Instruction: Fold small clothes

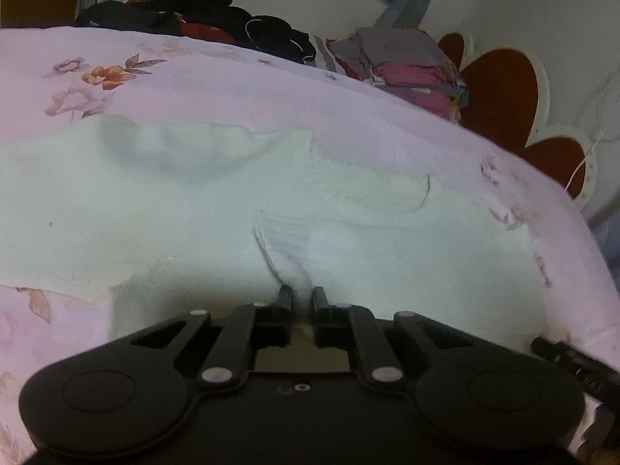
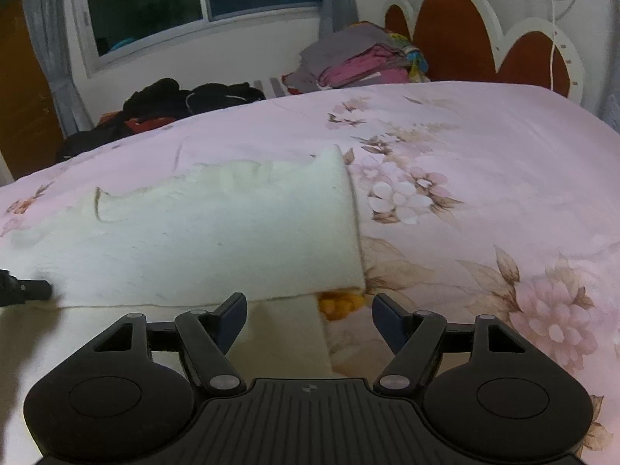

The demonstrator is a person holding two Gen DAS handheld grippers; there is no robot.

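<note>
A white knit garment (image 1: pixel 201 209) lies spread on the pink floral bedsheet (image 1: pixel 162 77). My left gripper (image 1: pixel 301 297) is shut on a pinched ridge of the garment's fabric and lifts it slightly. In the right wrist view the same garment (image 2: pixel 217 240) lies partly folded, with its straight folded edge on the right. My right gripper (image 2: pixel 309 312) is open and empty, hovering just over the garment's near right corner. The left gripper's tip (image 2: pixel 23 290) shows at the left edge of that view.
A stack of folded grey and pink clothes (image 2: pixel 360 62) sits at the far side of the bed by the red and white headboard (image 2: pixel 465 38). A heap of black and red clothes (image 2: pixel 174 104) lies at the far left. The sheet (image 2: pixel 484 193) extends to the right.
</note>
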